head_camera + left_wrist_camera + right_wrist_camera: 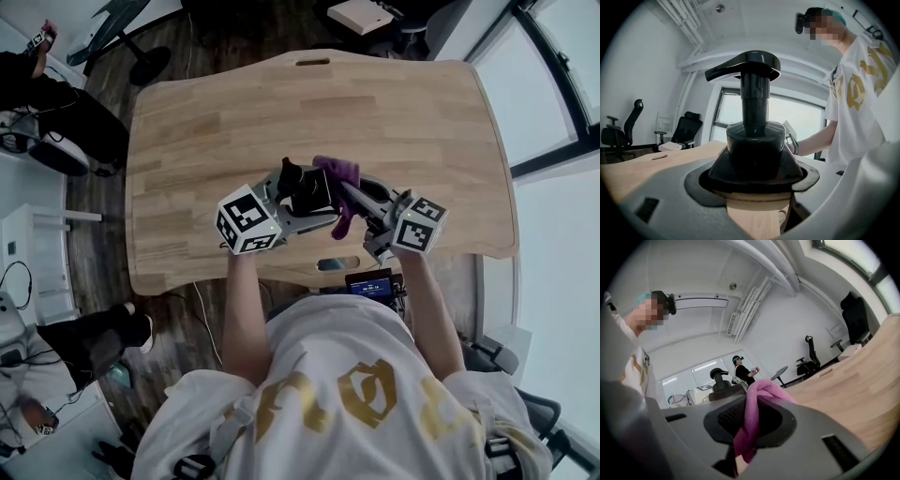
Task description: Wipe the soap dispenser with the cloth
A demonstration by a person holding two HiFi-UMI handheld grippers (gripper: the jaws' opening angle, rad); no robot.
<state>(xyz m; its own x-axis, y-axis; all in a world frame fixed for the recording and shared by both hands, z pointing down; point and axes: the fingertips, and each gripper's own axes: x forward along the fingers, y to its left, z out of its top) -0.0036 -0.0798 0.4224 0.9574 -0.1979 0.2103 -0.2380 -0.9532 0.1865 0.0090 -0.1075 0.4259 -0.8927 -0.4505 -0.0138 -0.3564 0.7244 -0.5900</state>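
Note:
A black soap dispenser [306, 190] with a pump head [749, 65] is held above the table's near edge. My left gripper [292, 202] is shut on its body [754, 152]. A purple cloth [339, 178] hangs from my right gripper [349, 199], which is shut on it. The cloth [752, 420] bunches between the jaws in the right gripper view. There the dispenser [719, 378] shows small, just left of the cloth. In the head view the cloth lies right beside the dispenser; whether they touch I cannot tell.
The wooden table [244, 112] has a slot near its far edge [312, 62]. Office chairs [679, 131] and a white box [670, 146] stand beyond it. Another person [740, 371] stands far off. A dark device [370, 284] sits below the table's near edge.

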